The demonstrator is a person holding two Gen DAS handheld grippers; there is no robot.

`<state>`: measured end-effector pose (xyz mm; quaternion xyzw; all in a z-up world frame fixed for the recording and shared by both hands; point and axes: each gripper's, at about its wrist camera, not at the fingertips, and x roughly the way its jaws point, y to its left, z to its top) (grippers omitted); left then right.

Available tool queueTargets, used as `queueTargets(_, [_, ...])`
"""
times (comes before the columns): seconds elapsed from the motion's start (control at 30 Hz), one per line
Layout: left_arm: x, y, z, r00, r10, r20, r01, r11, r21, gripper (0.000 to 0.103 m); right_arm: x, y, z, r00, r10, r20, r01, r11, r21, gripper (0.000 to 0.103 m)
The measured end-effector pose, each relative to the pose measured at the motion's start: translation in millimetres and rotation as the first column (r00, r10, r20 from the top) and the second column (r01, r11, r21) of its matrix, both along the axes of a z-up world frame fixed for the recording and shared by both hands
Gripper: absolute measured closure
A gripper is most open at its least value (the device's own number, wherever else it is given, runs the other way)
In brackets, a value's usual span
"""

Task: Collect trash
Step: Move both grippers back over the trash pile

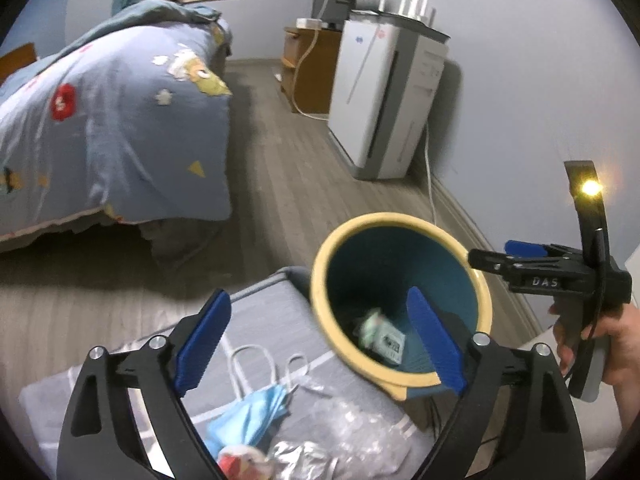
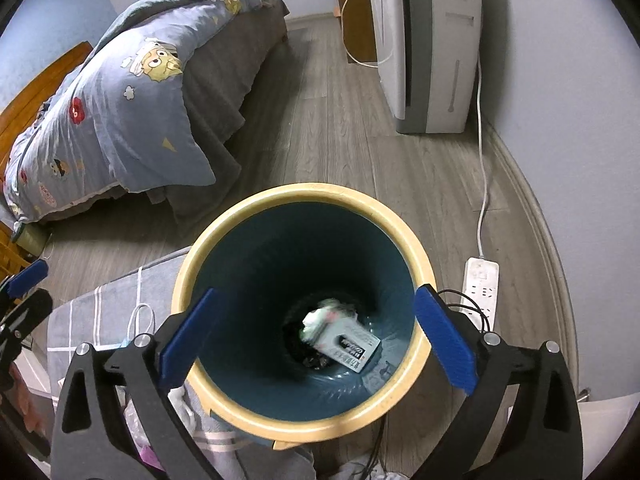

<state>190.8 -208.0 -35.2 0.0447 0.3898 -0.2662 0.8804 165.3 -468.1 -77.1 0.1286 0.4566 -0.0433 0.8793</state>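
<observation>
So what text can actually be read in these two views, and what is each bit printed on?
"DAS": white letters on the right gripper body, left wrist view.
Box in the bin: dark printing on the white face, too blurred to read.
Air purifier: small grey marks on the panel, too small to read.
Power strip: no legible marking.

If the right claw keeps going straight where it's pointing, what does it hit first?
Probably nothing until the box lying at the bottom of the bin; the open right claw points into its mouth.
</observation>
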Motion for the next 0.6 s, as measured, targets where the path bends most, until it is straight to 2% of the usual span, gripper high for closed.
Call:
queueTargets(0.27, [-23.7,45.6,17.4,0.996,0.080,0.032,-0.080,0.997,0.022,0.011,-18.6,22.0,21.9,0.999,0.036,0.025,-0.036,0.999,-0.008,0.006])
queueTargets(0.6, [-70.1,122.9,30.8,0.982,0.180,0.065,-0.185,0.980,0.076,0.009,-41.0,75.6,49.6,0.985,0.151,0.077,-0.149,0.988,-0.037,0.006])
